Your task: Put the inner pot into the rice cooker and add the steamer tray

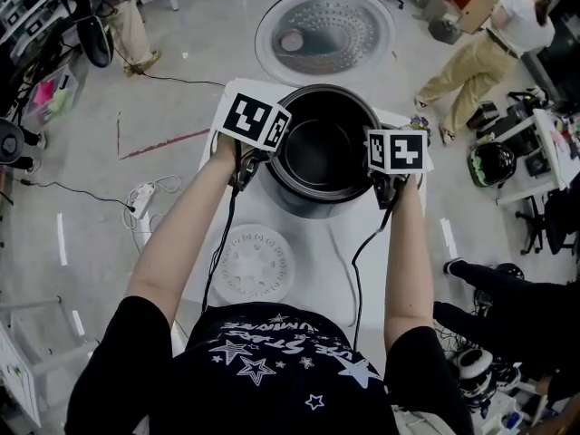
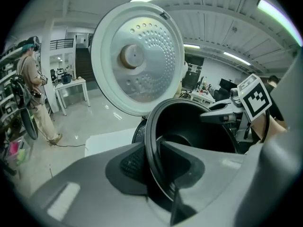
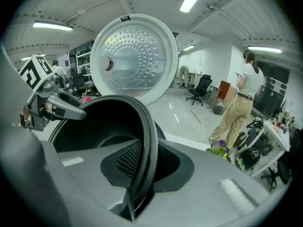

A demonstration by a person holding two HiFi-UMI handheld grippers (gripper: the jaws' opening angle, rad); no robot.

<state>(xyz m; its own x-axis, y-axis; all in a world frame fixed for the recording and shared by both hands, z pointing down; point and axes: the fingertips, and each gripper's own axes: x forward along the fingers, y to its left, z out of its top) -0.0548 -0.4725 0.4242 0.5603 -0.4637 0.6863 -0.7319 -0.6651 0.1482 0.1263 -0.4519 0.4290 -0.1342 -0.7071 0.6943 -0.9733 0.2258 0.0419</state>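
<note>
The black inner pot hangs between my two grippers over the rice cooker's dark body, at the far end of the white table. My left gripper is shut on the pot's left rim. My right gripper is shut on the right rim. The pot looks empty inside. Behind it the cooker's round silver lid stands open. The white perforated steamer tray lies flat on the table near the person's body, left of centre. How deep the pot sits in the cooker is hidden.
A person in beige trousers stands on the floor at the far right, near a black helmet. A power strip and cables lie on the floor left of the table. Someone's dark-clad legs reach in at the right.
</note>
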